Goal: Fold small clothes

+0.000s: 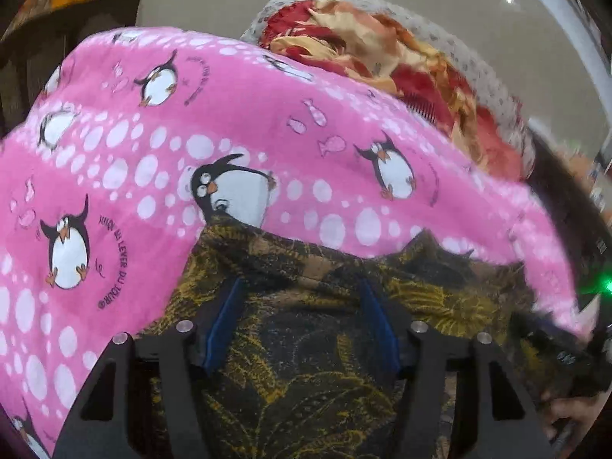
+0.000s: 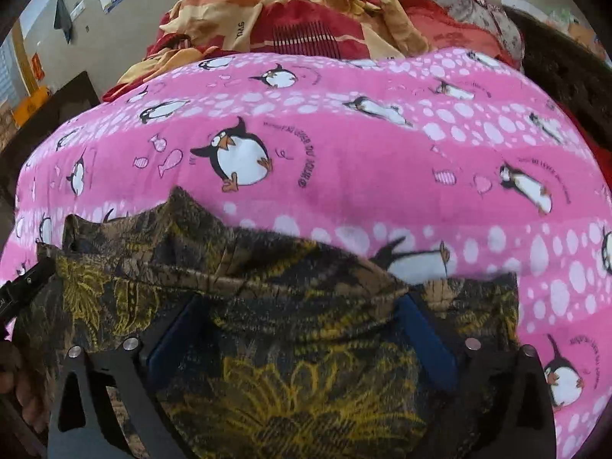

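Observation:
A small dark garment with a yellow leaf print (image 1: 306, 344) lies on a pink penguin-print sheet (image 1: 229, 114). It also fills the lower part of the right wrist view (image 2: 267, 344), on the same sheet (image 2: 344, 153). My left gripper (image 1: 300, 287) is open, its blue-padded fingers (image 1: 225, 329) wide apart with the garment draped between and over their tips. My right gripper (image 2: 302, 298) is open the same way, fingers (image 2: 424, 332) spread, with a raised fold of the garment covering their tips. The other gripper's black body shows at the far edge of each view.
A heap of red, orange and cream cloth (image 1: 401, 61) lies beyond the sheet, also in the right wrist view (image 2: 306, 11). Dark furniture (image 1: 57, 38) stands at the left. A hand (image 2: 23, 394) shows at the lower left of the right wrist view.

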`<state>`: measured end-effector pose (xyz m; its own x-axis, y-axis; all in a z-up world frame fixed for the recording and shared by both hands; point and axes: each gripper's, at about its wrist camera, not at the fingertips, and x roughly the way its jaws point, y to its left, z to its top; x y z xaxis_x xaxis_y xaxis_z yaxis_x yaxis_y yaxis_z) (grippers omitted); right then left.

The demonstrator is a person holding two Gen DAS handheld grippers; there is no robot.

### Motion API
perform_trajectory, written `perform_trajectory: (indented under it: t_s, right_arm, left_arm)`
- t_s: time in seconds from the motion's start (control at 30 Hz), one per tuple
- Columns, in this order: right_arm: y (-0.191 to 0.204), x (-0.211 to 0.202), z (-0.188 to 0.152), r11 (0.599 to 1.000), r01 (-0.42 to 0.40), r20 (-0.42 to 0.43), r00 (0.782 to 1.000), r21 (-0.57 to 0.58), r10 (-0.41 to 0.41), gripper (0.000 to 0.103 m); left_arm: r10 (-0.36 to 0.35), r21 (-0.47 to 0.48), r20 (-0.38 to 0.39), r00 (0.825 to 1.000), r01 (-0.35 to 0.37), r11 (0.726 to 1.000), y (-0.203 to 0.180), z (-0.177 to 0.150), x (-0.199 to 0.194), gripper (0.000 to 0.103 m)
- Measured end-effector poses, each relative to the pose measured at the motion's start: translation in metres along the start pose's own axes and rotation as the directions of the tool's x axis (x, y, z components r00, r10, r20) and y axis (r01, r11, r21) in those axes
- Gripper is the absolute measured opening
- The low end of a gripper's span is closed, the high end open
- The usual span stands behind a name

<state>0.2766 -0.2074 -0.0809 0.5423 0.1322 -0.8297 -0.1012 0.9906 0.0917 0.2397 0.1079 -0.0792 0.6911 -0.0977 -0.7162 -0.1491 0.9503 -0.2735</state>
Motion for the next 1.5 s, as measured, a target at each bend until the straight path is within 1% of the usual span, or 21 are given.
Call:
perform_trajectory:
  t_s: [0.1, 0.13, 0.27, 0.37, 0.47, 0.53, 0.57, 0.6, 0.63, 0.7, 0.77, 0.83, 0.9, 1.0, 1.03, 1.07, 1.13, 1.2, 1.3, 1.4, 1.5]
  right_arm:
    - [-0.002, -0.013, 0.001, 1.0, -0.018, 0.009, 1.0, 0.003, 0.018, 0.099]
    - [-0.002, -0.025, 0.0, 1.0, -0.019, 0.018, 1.0, 0.004, 0.019, 0.095]
    - [0.003, -0.087, -0.01, 0.999, -0.016, 0.088, 0.996, -0.032, 0.018, 0.095]
    - [0.014, -0.11, -0.036, 0.994, -0.034, 0.048, 0.998, -0.106, 0.039, 0.095]
    - [0.012, -0.117, -0.081, 0.982, -0.061, -0.026, 0.998, -0.181, 0.058, 0.082]
    - [-0.005, -0.104, -0.117, 0.977, -0.07, -0.098, 0.994, -0.201, 0.051, 0.082]
    - [-0.014, -0.107, -0.13, 0.974, -0.11, -0.055, 0.993, -0.196, 0.101, 0.082]
    - [-0.02, -0.114, -0.14, 0.97, -0.124, 0.013, 0.991, -0.211, 0.13, 0.082]
    - [-0.018, -0.116, -0.142, 0.967, -0.116, 0.013, 0.992, -0.229, 0.122, 0.082]
    - [-0.011, -0.118, -0.138, 0.967, -0.086, -0.001, 0.996, -0.241, 0.088, 0.082]
    - [-0.005, -0.13, -0.129, 0.979, -0.065, -0.004, 0.998, -0.193, 0.066, 0.082]
    - [0.004, -0.151, -0.13, 0.974, -0.12, 0.054, 0.99, -0.193, 0.132, 0.082]
    - [0.016, -0.162, -0.14, 0.967, -0.141, 0.071, 0.985, -0.212, 0.159, 0.088]
    - [0.03, -0.127, -0.171, 0.96, -0.119, -0.07, 0.992, -0.255, 0.104, 0.094]
    - [0.036, -0.124, -0.184, 0.949, -0.064, -0.012, 0.998, -0.307, 0.064, 0.096]
    - [0.043, -0.126, -0.19, 0.941, -0.032, 0.018, 0.999, -0.337, 0.04, 0.097]
    - [0.049, -0.126, -0.184, 0.943, 0.004, -0.023, 1.0, -0.332, -0.012, 0.098]
    - [0.05, -0.133, -0.175, 0.963, 0.006, -0.053, 0.998, -0.269, -0.021, 0.094]
    - [0.059, -0.161, -0.165, 0.975, 0.006, 0.037, 0.999, -0.222, 0.002, 0.092]
    - [0.077, -0.17, -0.153, 0.983, -0.004, 0.105, 0.994, -0.182, 0.024, 0.094]
    - [0.086, -0.137, -0.144, 0.99, -0.042, 0.064, 0.997, -0.131, 0.051, 0.095]
  left_arm:
    - [0.009, 0.039, -0.015, 1.0, -0.009, 0.999, -0.008, 0.001, 0.003, 0.072]
    - [0.009, 0.044, -0.019, 1.0, -0.008, 0.999, -0.01, 0.001, 0.004, 0.073]
    - [0.028, 0.074, -0.028, 0.999, -0.026, 0.997, -0.027, 0.003, -0.021, 0.073]
    - [-0.093, 0.125, -0.031, 0.995, 0.097, 0.987, -0.054, -0.012, -0.052, 0.073]
    - [-0.168, 0.174, -0.112, 0.979, 0.186, 0.967, -0.075, -0.044, -0.07, 0.073]
    - [-0.148, 0.169, -0.173, 0.974, 0.177, 0.97, -0.073, -0.066, -0.068, 0.073]
    - [-0.129, 0.179, -0.202, 0.971, 0.167, 0.97, -0.071, -0.08, -0.064, 0.072]
    - [-0.126, 0.223, -0.168, 0.978, 0.162, 0.961, -0.072, -0.087, -0.068, 0.073]
    - [-0.117, 0.278, -0.139, 0.983, 0.152, 0.948, -0.074, -0.092, -0.07, 0.073]
    - [-0.103, 0.305, -0.139, 0.985, 0.142, 0.942, -0.074, -0.093, -0.073, 0.073]
    - [-0.103, 0.26, -0.164, 0.981, 0.144, 0.955, -0.069, -0.088, -0.086, 0.073]
    - [-0.147, 0.227, -0.15, 0.978, 0.178, 0.957, -0.059, -0.088, -0.109, 0.074]
    - [-0.107, 0.222, -0.148, 0.983, 0.138, 0.965, -0.045, -0.099, -0.126, 0.077]
    - [-0.101, 0.182, -0.228, 0.969, 0.144, 0.973, -0.018, -0.127, -0.125, 0.08]
    - [-0.134, 0.186, -0.199, 0.971, 0.172, 0.967, -0.012, -0.133, -0.135, 0.08]
    - [-0.126, 0.196, -0.19, 0.974, 0.163, 0.967, -0.011, -0.134, -0.143, 0.08]
    - [-0.095, 0.186, -0.198, 0.976, 0.133, 0.974, -0.002, -0.137, -0.157, 0.08]
    - [-0.12, 0.146, -0.169, 0.978, 0.146, 0.978, 0.012, -0.141, -0.175, 0.08]
    - [-0.116, 0.088, -0.158, 0.981, 0.131, 0.987, 0.034, -0.147, -0.195, 0.08]
    - [-0.165, 0.019, -0.184, 0.969, 0.172, 0.985, 0.046, -0.151, -0.204, 0.08]
    - [-0.219, -0.035, -0.203, 0.954, 0.217, 0.976, 0.051, -0.152, -0.208, 0.08]
